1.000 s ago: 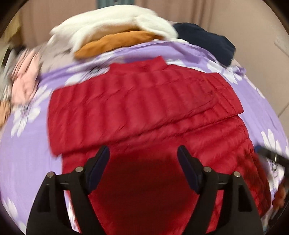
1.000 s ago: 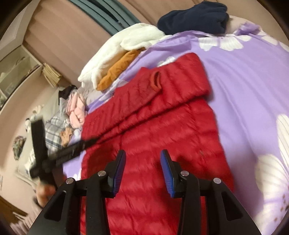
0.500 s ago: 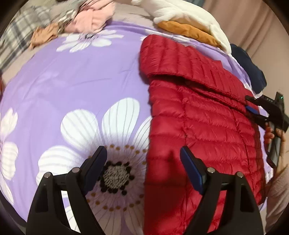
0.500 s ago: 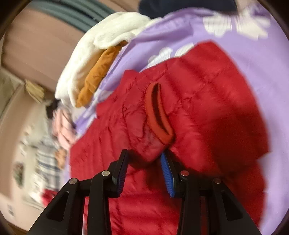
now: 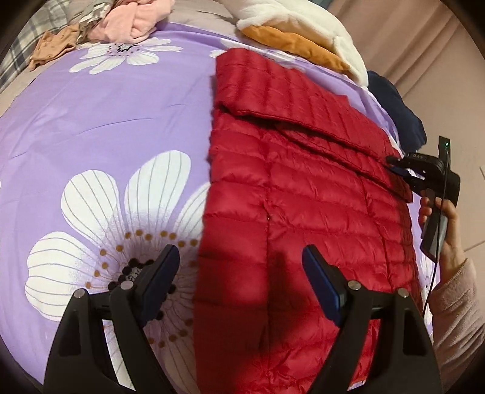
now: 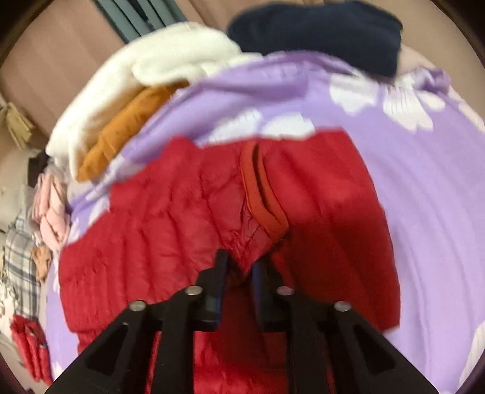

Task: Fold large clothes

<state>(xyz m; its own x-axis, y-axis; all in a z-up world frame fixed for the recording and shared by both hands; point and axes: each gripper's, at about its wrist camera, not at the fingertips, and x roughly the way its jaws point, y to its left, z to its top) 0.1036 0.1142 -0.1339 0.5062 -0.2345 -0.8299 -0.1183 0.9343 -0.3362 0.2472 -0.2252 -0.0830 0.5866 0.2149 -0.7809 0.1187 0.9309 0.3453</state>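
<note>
A red quilted down jacket lies flat on the purple flowered bedspread, its sleeves folded across the upper part. My left gripper is open and empty, hovering over the jacket's left lower edge. My right gripper is shut on a fold of the jacket beside the sleeve cuff. The right gripper also shows in the left wrist view, pinching the jacket's right edge.
A white fleece over an orange garment and a navy garment lie at the far side of the bed. Pink and plaid clothes are heaped at the far left. Another red item lies at the left edge.
My right gripper has closed on the jacket fold near the cuff. My left gripper swung to the jacket's left edge and stays open.
</note>
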